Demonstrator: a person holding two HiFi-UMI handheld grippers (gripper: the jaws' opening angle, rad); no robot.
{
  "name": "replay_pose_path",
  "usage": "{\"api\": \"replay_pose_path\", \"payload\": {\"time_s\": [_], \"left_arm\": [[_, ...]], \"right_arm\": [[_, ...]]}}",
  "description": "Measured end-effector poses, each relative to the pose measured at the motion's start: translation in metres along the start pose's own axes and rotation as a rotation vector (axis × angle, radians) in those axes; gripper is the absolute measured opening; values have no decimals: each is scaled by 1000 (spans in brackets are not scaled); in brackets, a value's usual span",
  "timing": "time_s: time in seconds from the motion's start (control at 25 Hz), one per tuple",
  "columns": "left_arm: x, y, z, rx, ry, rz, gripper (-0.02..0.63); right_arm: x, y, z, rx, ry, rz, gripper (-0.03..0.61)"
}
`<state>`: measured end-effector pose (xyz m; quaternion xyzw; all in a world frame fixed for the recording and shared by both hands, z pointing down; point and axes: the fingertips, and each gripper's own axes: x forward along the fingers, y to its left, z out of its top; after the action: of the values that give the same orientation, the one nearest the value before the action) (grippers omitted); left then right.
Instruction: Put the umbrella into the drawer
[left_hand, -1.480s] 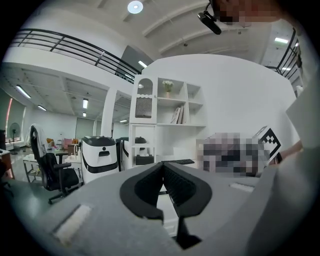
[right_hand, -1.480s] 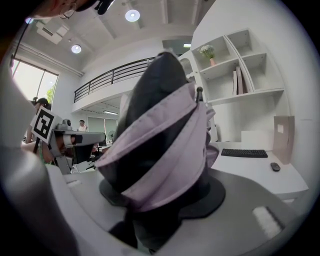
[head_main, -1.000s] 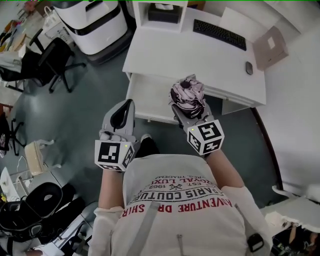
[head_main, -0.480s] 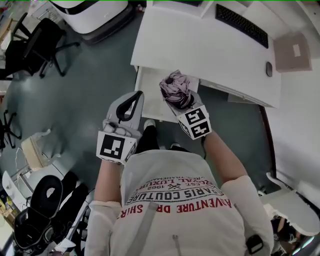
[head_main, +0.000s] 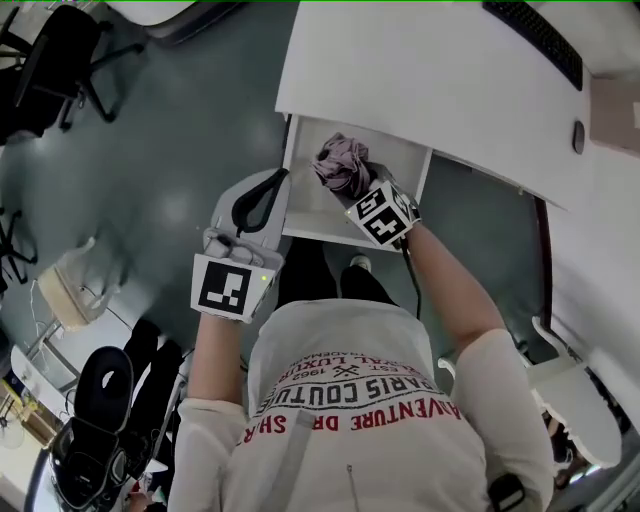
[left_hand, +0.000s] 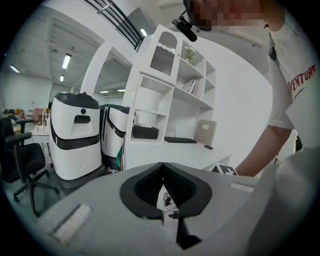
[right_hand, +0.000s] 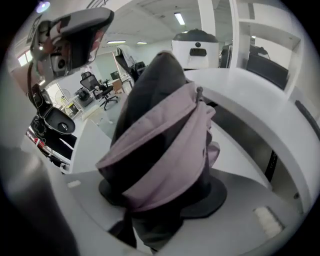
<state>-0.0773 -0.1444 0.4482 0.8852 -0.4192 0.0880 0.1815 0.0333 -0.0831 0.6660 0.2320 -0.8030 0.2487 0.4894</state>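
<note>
Umbrella (head_main: 342, 165), folded, mauve and black: I hold it clamped in my right gripper (head_main: 358, 190), both 2 jaws pressing its fabric, over the open drawer (head_main: 304, 205) of the white desk (head_main: 420, 90). Left gripper (head_main: 262, 196): jaws closed together, empty, just beside the drawer's front left corner.

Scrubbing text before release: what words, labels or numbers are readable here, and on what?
"PARIS COUTU": shirt, upside down, cut off.
"ADVENTURE DR": shirt, red, also cut off.
"VENTURE": shirt, left gripper view.
Smaller shirt lines: too small to read.
Marker cubes: patterns only, no words.
</note>
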Motion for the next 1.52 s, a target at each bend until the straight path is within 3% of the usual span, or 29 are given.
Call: {"api": "replay_pose_path", "payload": {"time_s": [0.36, 0.6, 0.96, 1.08, 1.32, 1.36, 1.44, 1.52], "left_arm": [[5, 49, -35, -51, 38, 26, 8], [2, 68, -57, -70, 74, 44, 8], [2, 76, -73, -90, 104, 59, 8], [-2, 72, -66, -92, 101, 61, 8], [-14, 55, -35, -55, 70, 6, 6], [-16, 52, -27, -49, 57, -3, 8], [-21, 43, -12, -46, 41, -12, 6], [-24, 31, 3, -37, 30, -23, 8]], "right_arm": [[71, -2, -26, 70, 169, 77, 235], [104, -8, -37, 128, 226, 89, 237], [112, -7, -36, 152, 244, 76, 330], [94, -7, -25, 147, 204, 53, 330], [22, 4, 41, 157, 26, -21, 323], [8, 2, 51, 179, -11, -44, 293], [-22, -1, 67, 230, -86, -89, 173], [-53, -5, 75, 268, -149, -131, 148]]}}
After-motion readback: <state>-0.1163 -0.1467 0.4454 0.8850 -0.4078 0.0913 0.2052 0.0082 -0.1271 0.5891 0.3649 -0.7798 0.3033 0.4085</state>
